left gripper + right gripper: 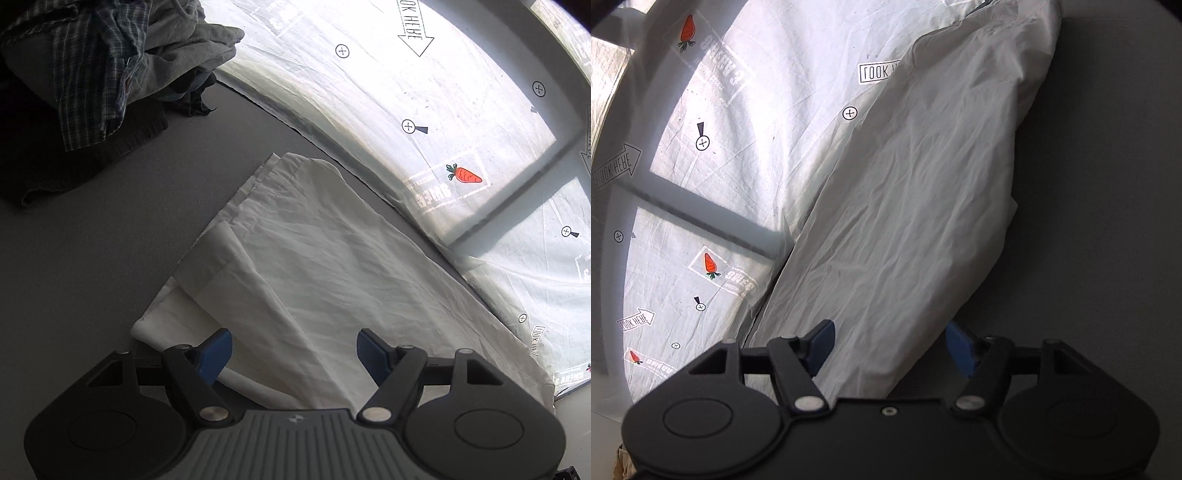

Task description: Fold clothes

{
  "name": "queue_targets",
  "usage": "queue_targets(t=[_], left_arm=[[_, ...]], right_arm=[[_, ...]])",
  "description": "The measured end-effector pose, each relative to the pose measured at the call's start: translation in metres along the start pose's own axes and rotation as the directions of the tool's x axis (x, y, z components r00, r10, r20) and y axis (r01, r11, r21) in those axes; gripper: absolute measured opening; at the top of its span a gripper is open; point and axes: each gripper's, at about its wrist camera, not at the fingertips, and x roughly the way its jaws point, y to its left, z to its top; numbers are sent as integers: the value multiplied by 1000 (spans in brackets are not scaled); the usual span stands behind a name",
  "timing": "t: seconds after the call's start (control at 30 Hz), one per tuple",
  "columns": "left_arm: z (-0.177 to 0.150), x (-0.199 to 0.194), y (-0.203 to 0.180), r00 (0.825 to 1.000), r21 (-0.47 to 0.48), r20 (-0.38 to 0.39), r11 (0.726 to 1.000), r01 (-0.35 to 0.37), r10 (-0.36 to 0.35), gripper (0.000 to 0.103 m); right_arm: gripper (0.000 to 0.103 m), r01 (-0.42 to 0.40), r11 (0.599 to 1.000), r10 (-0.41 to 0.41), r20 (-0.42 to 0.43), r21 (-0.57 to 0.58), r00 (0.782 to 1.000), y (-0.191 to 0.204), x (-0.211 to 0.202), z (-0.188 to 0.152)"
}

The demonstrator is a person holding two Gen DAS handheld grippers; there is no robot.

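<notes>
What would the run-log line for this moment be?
left gripper: open over white garment | right gripper: open at its edge | unfolded pile: waiting

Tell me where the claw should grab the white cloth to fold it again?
Probably the near end of the white cloth. The left claw hangs open right above the layered hem there, and the right claw is open at the cloth's other end. Coming down from above suits it, since the cloth lies flat on the gray surface.

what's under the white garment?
The white garment lies mostly on the grey table; its far edge overlaps the printed sheet. Lower layers of its own folded fabric show at the near-left edge. Anything else beneath is covered.
</notes>
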Motion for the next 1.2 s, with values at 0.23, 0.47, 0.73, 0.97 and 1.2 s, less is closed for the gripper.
queue_targets(t=[0.23,0.47,0.73,0.97,1.2], left_arm=[[8,30,21,986,-15,-137,995,94,-96,75],[26,54,24,976,-82,-149,985,150,-161,6],[67,39,6,952,-107,15,947,304,-304,1],[83,57,-27,971,34,22,971,237,-238,4],[38,65,7,990,2,-92,995,104,-103,18]], right_arm=[[69,39,995,-43,48,89,998,19,15,-22],[12,48,996,-52,56,75,997,35,27,-8],[4,-50,999,50,113,-2,992,78,31,29],[20,35,993,-24,95,-111,995,93,62,34],[76,307,862,-275,137,-404,952,92,56,-18]])
